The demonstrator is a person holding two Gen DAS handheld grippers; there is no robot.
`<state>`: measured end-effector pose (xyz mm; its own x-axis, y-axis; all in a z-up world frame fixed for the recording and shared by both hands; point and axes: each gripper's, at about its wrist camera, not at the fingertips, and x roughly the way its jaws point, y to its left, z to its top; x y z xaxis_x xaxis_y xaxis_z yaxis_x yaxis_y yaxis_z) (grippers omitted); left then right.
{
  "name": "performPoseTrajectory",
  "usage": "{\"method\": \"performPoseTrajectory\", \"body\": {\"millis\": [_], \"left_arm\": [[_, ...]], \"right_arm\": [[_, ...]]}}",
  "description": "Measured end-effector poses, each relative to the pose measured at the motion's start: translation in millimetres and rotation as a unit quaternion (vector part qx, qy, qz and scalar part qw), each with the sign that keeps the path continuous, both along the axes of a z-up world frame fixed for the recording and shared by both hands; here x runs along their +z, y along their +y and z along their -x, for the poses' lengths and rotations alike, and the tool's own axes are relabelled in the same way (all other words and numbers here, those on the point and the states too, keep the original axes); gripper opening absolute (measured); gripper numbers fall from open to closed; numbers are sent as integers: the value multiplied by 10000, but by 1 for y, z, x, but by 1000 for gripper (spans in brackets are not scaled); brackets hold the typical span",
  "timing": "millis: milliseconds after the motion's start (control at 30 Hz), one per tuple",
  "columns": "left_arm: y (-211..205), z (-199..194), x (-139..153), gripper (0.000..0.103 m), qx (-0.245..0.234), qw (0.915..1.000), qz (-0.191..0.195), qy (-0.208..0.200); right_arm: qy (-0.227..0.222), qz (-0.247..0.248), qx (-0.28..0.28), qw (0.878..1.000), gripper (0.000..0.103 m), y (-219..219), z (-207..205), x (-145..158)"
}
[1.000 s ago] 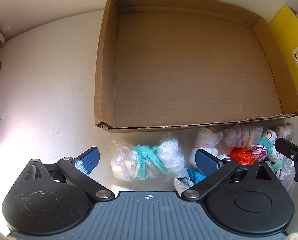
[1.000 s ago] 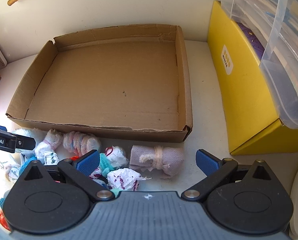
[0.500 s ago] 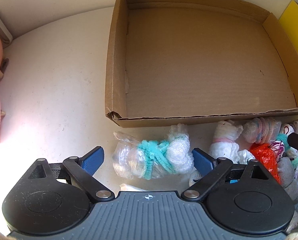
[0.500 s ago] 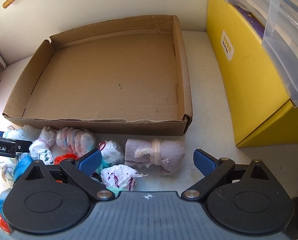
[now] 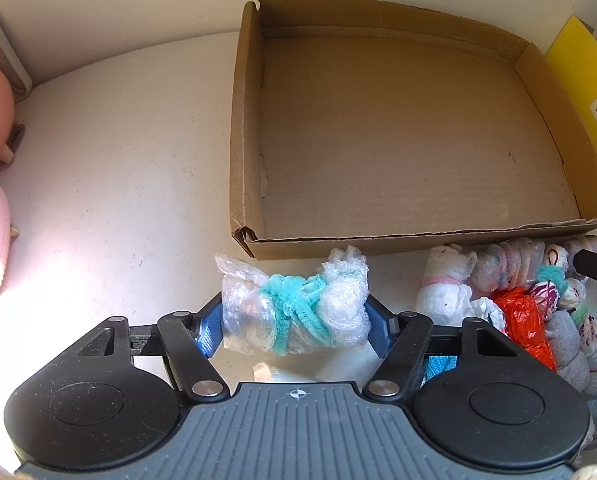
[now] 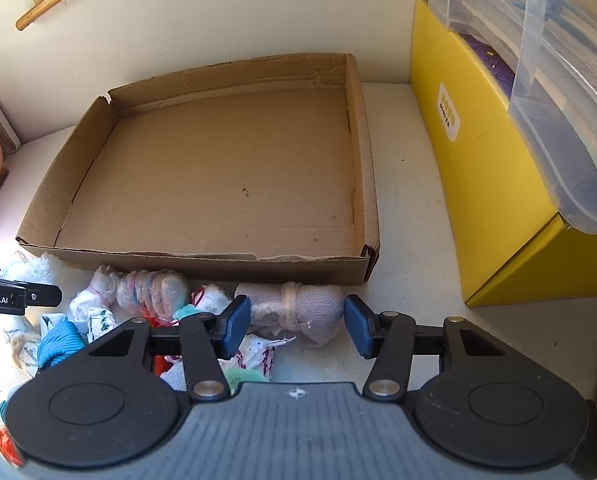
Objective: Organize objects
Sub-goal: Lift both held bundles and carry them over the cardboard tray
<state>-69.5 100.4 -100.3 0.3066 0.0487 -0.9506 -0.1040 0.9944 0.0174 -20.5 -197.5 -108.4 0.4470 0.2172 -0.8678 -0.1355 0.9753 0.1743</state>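
**Ana:** Where the left tongs sit, what lies between the blue pads?

**Ben:** A clear plastic bundle tied round with teal cord. It lies crosswise in the gap, and each pad presses against one end of it, so the left tongs are clamped on it. It is just in front of the near wall of the cardboard tray, close to the tray's left corner.

**Ana:** And the right tongs?

**Ben:** They straddle a beige cloth roll bound at its middle with a pale band. The left pad looks to be against the frayed end of the roll; at the right pad I cannot tell whether a thin gap remains. So the gap is narrowed to about the roll's length, but a firm hold is not certain.

**Ana:** Where is that roll?

**Ben:** On the white worktop, just beside the tray's near wall, toward its right corner.

**Ana:** Anything else nearby?

**Ben:** A heap of small bundles between the two tongs: a white one with a pink tie, a pastel striped one, an orange-red plastic one. A yellow box stands right of the tray, well apart from the roll.
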Motion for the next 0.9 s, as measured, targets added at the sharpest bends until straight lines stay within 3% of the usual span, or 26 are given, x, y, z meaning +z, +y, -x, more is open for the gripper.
{"method": "performPoseTrajectory", "body": {"millis": [133,200,267,367,500,600,700,833,900], "left_arm": [[6,12,2,73,0,10000,-10,-46],[-14,1,9,73,62,10000,21,-40],[-19,-6,10,73,84,9999,14,-64],[-21,-23,6,73,124,9999,29,-75],[-22,-26,8,73,101,9999,19,-110],[-21,-25,10,73,97,9999,34,-133],[-21,-23,14,73,95,9998,58,-174],[-18,-20,21,73,61,9997,42,-231],[-16,-18,25,73,57,9996,19,-280]], "right_arm": [[61,3,22,10000,49,1,14,0],[102,-12,57,9999,49,-1,18,-4],[52,11,71,10000,68,1,20,-2],[27,62,126,9999,77,8,25,4],[34,87,130,9999,80,7,3,-2],[4,211,24,9998,78,6,-6,-15],[37,191,-13,9998,59,2,-8,-16],[11,159,-73,9998,58,-4,10,-8],[-52,175,-125,9998,58,-13,-4,-13]]}}
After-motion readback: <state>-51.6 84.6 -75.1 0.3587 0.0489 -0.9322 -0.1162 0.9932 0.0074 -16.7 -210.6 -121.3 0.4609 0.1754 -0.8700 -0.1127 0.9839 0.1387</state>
